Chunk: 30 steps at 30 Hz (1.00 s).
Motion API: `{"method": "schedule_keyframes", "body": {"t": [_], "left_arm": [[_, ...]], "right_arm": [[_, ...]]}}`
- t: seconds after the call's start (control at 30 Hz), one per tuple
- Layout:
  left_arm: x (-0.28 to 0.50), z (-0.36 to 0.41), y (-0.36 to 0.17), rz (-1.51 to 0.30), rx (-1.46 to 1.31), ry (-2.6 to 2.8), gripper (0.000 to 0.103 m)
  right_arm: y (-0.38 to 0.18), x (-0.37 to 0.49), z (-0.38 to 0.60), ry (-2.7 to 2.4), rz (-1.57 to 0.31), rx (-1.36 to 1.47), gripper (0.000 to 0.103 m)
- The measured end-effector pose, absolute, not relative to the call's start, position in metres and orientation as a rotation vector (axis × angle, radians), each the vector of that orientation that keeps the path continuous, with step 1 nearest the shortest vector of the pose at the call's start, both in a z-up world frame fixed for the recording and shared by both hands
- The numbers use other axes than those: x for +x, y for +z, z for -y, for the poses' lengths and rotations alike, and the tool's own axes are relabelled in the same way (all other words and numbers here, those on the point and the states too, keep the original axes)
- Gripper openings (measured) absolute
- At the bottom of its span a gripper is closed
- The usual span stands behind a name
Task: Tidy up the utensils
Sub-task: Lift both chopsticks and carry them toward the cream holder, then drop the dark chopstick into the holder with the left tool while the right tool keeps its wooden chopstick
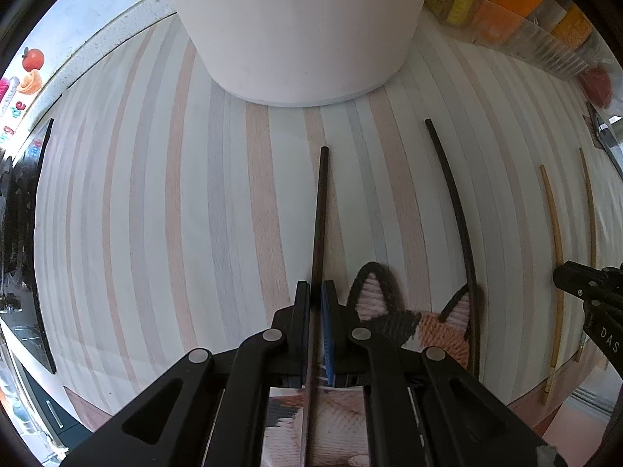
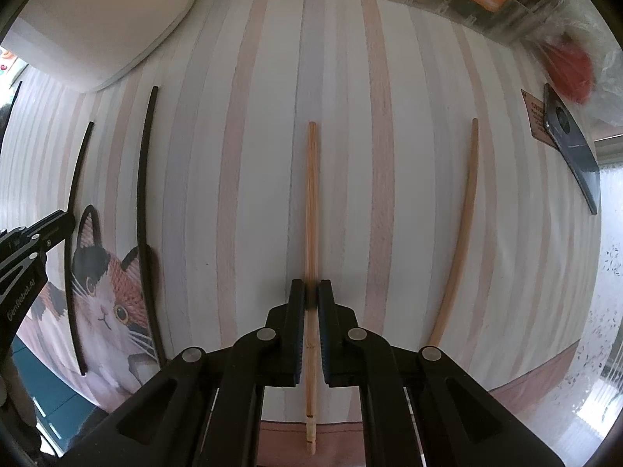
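Between the left tongs (image 1: 316, 292) a black chopstick (image 1: 320, 210) is clenched, between the right tongs (image 2: 311, 292) a wooden chopstick (image 2: 310, 202); both point ahead toward the white holder (image 1: 292, 27).

A: Even, bright daylight is seen across the striped tablecloth (image 1: 155, 233) in both views; little glare is found.

B: Soft shadows are cast only close under the white container (image 1: 288, 39) and beside the black chopstick (image 2: 146, 214).

A: Strong fisheye bending is noted: straight stripes and sticks are curved toward the edges, and the corners are blacked out by the lens rim.

B: The red object (image 2: 568, 70) at the upper right is smeared and unfocused. The window area (image 1: 23, 58) at far left is washed out.
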<state>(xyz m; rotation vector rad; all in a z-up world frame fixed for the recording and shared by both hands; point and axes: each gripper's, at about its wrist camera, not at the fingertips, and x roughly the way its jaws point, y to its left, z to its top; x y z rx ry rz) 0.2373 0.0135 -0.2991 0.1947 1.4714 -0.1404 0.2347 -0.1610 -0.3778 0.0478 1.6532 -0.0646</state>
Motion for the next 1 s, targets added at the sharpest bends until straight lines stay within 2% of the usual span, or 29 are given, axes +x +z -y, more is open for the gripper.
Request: {"method": "schedule_keyframes", "body": {"t": [0.5,1.0], "left_arm": [[0.226,-0.015,-0.287,-1.397,0.164,-0.128,0.003],[0.196,-0.038,-0.129,-1.03,0.009,-0.199,0.002]], "right_arm": [[-0.374,0.234,0.164,-0.11,-1.592,0.114,0.007],[-0.267,0.224,0.164,0.031,-1.298,0.215,0.007]]}}
